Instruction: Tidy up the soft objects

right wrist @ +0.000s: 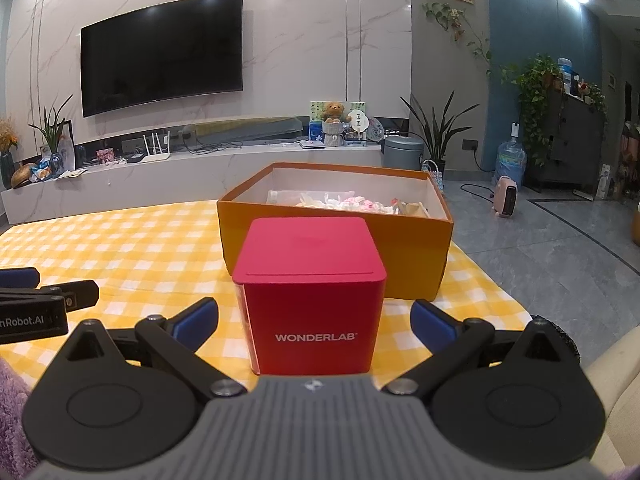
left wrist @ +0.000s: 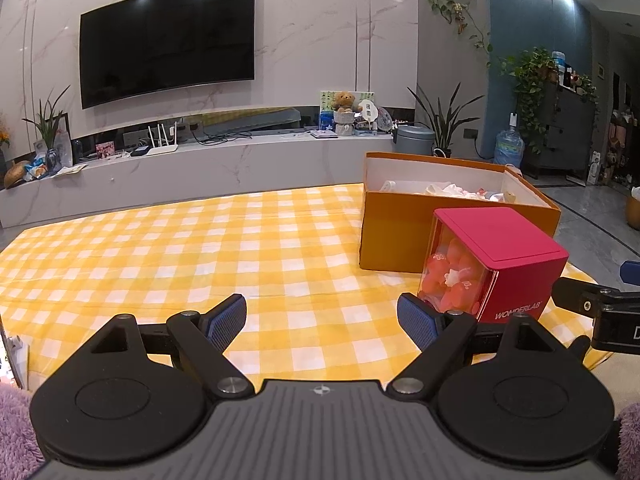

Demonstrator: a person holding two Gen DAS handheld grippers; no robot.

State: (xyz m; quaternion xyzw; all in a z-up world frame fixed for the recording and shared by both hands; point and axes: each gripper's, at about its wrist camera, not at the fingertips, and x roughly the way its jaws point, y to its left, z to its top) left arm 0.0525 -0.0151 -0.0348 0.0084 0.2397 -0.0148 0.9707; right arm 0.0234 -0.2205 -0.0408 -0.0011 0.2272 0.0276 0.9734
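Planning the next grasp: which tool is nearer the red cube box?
Right. The right tool straddles the red cube box, fingers open on either side. The left tool sits left of it.

White capitals reading "WONDERLAB" stood on the front face of the red cube box (right wrist: 310, 300) in the right wrist view; the same word ran slanted along the lower edge of the box's red side in the left wrist view. Through the box's clear side, small white marks that looked like "100" showed on the pink pieces (left wrist: 452, 280) inside, too small to be sure. The left gripper's black body (right wrist: 32, 320), at the edge of the right wrist view, bore white lettering cut off to "nRobot.AI". The right gripper's body (left wrist: 616, 328), at the left wrist view's edge, showed only a partial white letter.
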